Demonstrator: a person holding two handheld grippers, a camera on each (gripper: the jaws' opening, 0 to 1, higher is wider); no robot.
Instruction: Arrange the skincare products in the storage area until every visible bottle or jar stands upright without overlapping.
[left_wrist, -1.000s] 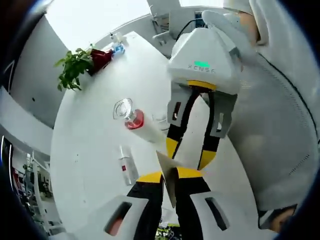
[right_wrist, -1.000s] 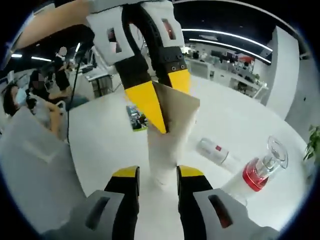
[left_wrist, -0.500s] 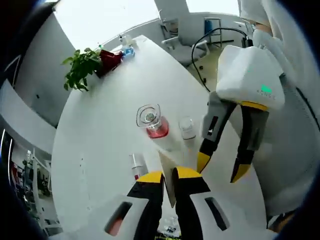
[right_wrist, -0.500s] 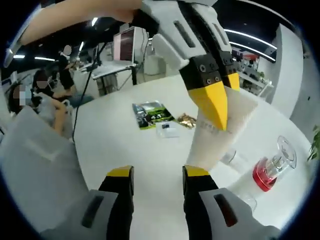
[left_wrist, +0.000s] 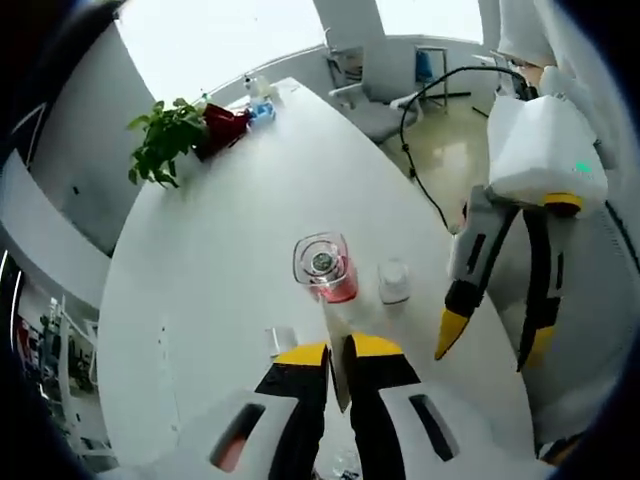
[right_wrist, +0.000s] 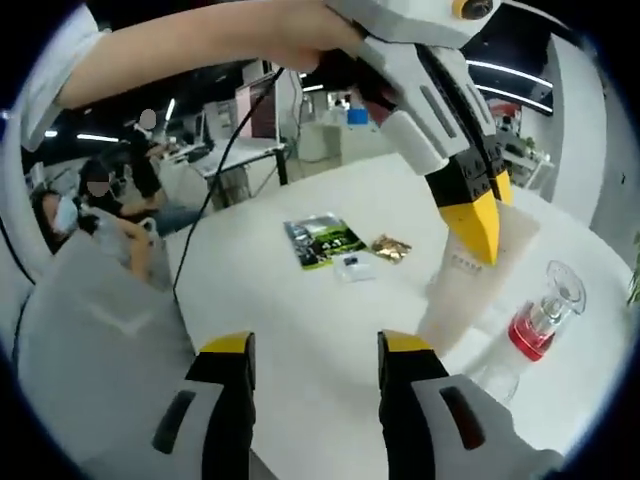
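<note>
My left gripper (left_wrist: 337, 352) is shut on the flat crimped end of a white tube (left_wrist: 332, 322) and holds it upright, cap end down at the white table (left_wrist: 200, 250). In the right gripper view the same tube (right_wrist: 462, 290) hangs from the left gripper's yellow fingertips (right_wrist: 480, 222). Just beyond the tube, a red bottle with a clear cap (left_wrist: 323, 270) stands upright, also seen as the red bottle (right_wrist: 535, 325). Beside it is a small clear jar (left_wrist: 393, 282). A small white bottle (left_wrist: 280, 340) peeks from behind my left jaw. My right gripper (right_wrist: 316, 345) is open and holds nothing, and stands apart from the tube (left_wrist: 492, 340).
A leaflet (right_wrist: 325, 238) and two small packets (right_wrist: 390, 247) lie farther along the table. A potted plant (left_wrist: 165, 135) with a red pot stands at the far table end. People sit at desks beyond the table edge (right_wrist: 120, 250). A person's sleeve is at the right.
The right gripper has let go of the tube's lower part, opened wider and drawn back. The left gripper has kept hold of the tube, now more upright beside the red bottle.
</note>
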